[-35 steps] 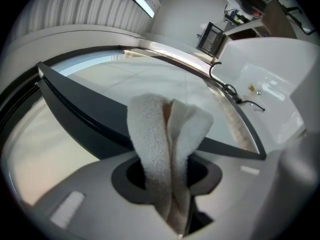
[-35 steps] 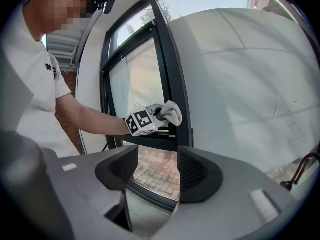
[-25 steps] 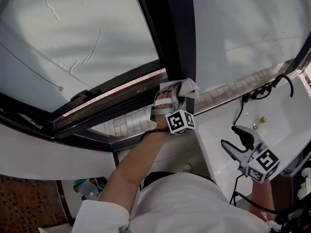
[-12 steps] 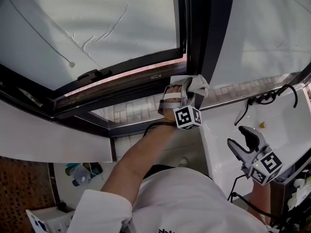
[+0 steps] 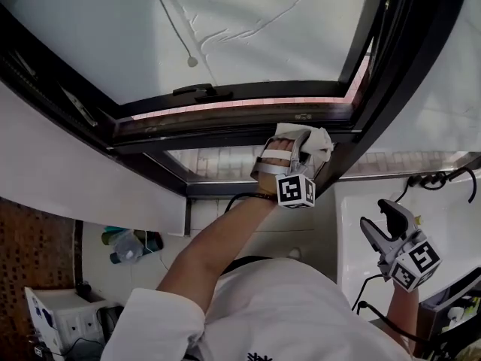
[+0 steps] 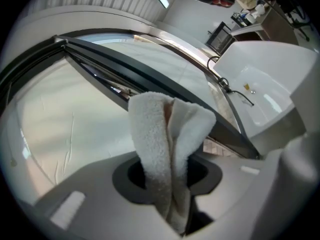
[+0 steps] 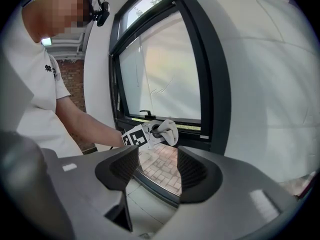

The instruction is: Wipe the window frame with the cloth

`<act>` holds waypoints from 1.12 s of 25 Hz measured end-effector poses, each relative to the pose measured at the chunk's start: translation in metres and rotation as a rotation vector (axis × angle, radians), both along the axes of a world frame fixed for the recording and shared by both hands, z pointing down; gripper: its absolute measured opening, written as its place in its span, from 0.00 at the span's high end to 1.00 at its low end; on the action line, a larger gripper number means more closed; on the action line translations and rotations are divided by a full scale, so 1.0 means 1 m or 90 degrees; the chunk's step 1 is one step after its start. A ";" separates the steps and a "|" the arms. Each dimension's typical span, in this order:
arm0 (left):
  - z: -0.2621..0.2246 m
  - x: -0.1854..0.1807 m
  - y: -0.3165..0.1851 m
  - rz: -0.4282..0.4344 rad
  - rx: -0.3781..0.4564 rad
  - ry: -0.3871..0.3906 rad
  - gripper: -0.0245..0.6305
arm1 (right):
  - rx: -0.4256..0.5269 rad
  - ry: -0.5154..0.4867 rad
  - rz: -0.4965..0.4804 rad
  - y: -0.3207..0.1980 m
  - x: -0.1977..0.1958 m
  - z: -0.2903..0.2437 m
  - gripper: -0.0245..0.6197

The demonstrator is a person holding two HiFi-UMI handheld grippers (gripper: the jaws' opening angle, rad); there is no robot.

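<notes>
- The cloth (image 5: 304,143) sits at the lower right corner of the window frame (image 5: 225,130), pressed where the horizontal rail meets the slanting upright. From there the rail runs bare leftward to the latch handle (image 5: 199,91).
- The left hand-held gripper (image 5: 294,150) has its jaws closed on the cloth, which bulges out between them in thick folds.
- The right hand-held gripper (image 5: 382,220) hangs well apart over a white basin (image 5: 451,209), jaws spread, nothing between them.
- The cloth is pale, nubbly terry.
- The frame is dark, smooth and straight-edged.
- The pane (image 5: 263,21) is frosted white — below the frame lies a strip of small brick-like tiles (image 5: 218,162).
</notes>
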State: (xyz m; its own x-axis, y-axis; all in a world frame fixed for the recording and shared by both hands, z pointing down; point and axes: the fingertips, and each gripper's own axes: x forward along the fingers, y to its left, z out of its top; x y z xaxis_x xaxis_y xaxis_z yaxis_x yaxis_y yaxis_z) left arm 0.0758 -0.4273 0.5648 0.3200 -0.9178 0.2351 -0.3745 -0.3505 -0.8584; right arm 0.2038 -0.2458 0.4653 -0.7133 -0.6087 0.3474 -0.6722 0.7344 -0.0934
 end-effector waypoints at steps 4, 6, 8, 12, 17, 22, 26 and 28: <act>0.001 -0.058 0.010 -0.012 0.008 -0.012 0.75 | 0.006 0.005 -0.030 -0.002 -0.050 -0.006 0.58; 0.002 -0.087 0.016 -0.019 0.010 -0.017 0.75 | 0.009 0.009 -0.041 -0.001 -0.073 -0.009 0.58; 0.002 -0.117 0.022 -0.027 0.012 -0.021 0.75 | 0.009 0.013 -0.050 0.000 -0.096 -0.011 0.58; 0.000 -0.174 0.033 -0.048 0.012 -0.025 0.75 | 0.007 0.022 -0.069 0.005 -0.138 -0.013 0.58; 0.001 -0.240 0.046 -0.074 0.022 -0.030 0.75 | 0.012 0.032 -0.095 0.013 -0.190 -0.017 0.58; 0.000 -0.301 0.057 -0.108 0.022 -0.031 0.75 | 0.020 0.038 -0.125 0.021 -0.238 -0.019 0.58; 0.002 -0.350 0.067 -0.127 0.031 -0.042 0.75 | 0.023 0.047 -0.142 0.033 -0.274 -0.019 0.58; 0.002 -0.376 0.073 -0.140 0.038 -0.052 0.75 | 0.027 0.048 -0.149 0.040 -0.291 -0.021 0.58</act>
State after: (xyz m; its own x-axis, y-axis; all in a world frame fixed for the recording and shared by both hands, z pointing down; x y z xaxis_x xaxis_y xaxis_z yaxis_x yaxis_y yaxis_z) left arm -0.3002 -0.3545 0.5667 0.0937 -0.9763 0.1951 -0.3647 -0.2160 -0.9057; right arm -0.0871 -0.2063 0.4447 -0.8094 -0.4450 0.3833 -0.4872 0.8732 -0.0151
